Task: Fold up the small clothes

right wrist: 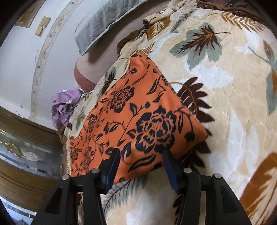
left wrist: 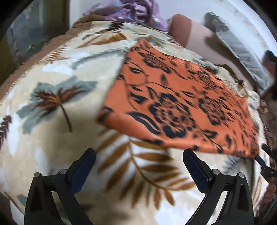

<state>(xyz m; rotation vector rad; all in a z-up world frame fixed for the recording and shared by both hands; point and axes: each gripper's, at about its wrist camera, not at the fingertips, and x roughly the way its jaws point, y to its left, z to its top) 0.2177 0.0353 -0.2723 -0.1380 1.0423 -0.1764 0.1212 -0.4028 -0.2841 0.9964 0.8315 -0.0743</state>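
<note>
An orange cloth with a black flower print lies flat as a folded rectangle on a cream leaf-patterned blanket. My left gripper hovers just short of the cloth's near edge, open, with only blanket between its fingers. In the right wrist view the same orange cloth runs away from me, and my right gripper stands open over its near edge. The cloth lies flat between and under the two blue pads, which do not pinch it.
A crumpled purple garment lies at the blanket's far edge. A grey pillow and a pink-brown cushion rest against the white wall. The blanket spreads wide beside the cloth.
</note>
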